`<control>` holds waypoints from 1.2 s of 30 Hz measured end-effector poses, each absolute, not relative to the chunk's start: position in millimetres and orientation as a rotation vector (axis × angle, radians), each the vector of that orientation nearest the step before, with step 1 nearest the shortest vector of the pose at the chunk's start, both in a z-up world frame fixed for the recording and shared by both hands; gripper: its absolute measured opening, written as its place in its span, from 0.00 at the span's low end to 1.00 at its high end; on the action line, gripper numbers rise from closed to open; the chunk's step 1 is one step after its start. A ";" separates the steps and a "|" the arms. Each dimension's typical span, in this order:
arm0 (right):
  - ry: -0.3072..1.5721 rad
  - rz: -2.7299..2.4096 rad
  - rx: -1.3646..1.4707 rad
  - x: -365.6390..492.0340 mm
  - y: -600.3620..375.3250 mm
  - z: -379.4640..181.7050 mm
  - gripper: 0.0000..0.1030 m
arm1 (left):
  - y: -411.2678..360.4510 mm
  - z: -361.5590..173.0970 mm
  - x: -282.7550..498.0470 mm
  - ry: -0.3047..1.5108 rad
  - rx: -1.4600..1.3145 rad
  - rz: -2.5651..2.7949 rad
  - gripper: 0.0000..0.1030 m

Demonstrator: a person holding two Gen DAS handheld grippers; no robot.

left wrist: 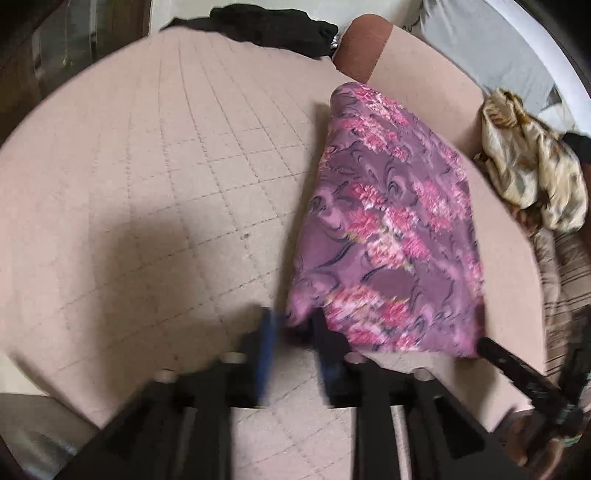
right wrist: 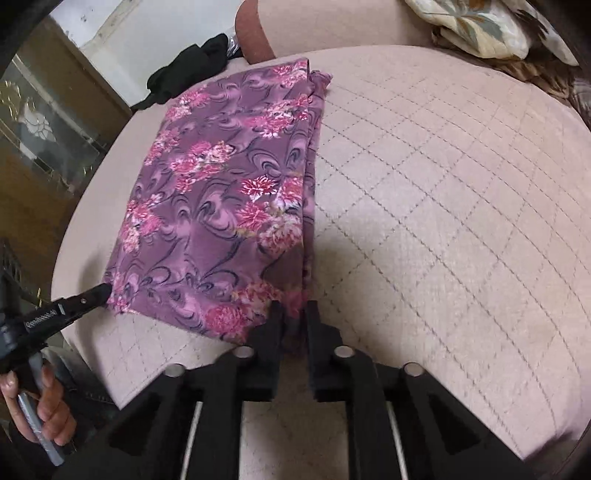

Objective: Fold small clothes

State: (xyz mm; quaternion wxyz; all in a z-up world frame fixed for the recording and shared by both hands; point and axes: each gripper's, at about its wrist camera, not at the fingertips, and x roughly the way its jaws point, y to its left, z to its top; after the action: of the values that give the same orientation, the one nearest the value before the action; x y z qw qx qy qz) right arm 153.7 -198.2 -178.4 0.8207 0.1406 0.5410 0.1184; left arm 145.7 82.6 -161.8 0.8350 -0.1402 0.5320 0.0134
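In the left wrist view the left gripper (left wrist: 295,328) is pointing steeply down at the near corner of the purple floral cloth (left wrist: 388,229), which is lying folded into a long panel on the quilted pink cushion (left wrist: 155,177); the picture is blurring here, but the jaws are standing apart with the cloth's corner lying between them, and I cannot tell for certain that either pad is pressing on it. The risk from here, as I judge it, is that the corner is snagging on a pad as this gripper is pulling off, dragging the top layer and spoiling the fold. A black garment (left wrist: 273,26) and a cream patterned cloth (left wrist: 532,173) are waiting at the far and right edges, well apart from the work. In the right wrist view the right gripper (right wrist: 295,314) is also angling downward, its jaws parted a little, with the cloth's right near corner bunching in the gap between them; whether it is pinching that fabric I cannot tell. If this side is lifting while fabric is catching, the stacked layers along the right edge are likely sliding out of line. At the left of this view the person's hand (right wrist: 40,410) is gripping the handle of the other gripper, whose tip is sitting just beside the cloth's left near corner
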 end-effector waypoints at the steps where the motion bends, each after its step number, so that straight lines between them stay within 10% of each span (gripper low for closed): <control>1: 1.151 0.250 0.324 145.6 -201.9 -177.8 0.37 | 81.8 -160.9 140.0 1.122 -0.275 0.050 0.48; 6: 1.165 0.221 0.315 106.9 -206.4 -170.5 0.56 | 65.6 -158.0 103.6 1.113 -0.184 0.080 0.69; 13: 1.170 0.174 0.243 47.4 -202.8 -138.2 0.57 | 44.9 -96.5 32.6 0.903 -0.064 0.125 0.84; 36: 0.851 0.164 0.147 -44.8 -181.5 51.3 0.65 | 11.0 60.1 -66.4 0.698 0.064 0.131 0.94</control>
State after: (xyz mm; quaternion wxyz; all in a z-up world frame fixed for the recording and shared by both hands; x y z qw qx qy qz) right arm -44.8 -181.5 51.3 0.9050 0.0710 0.4118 0.0795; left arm -66.4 11.0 60.1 0.9371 0.0314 0.3417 0.0640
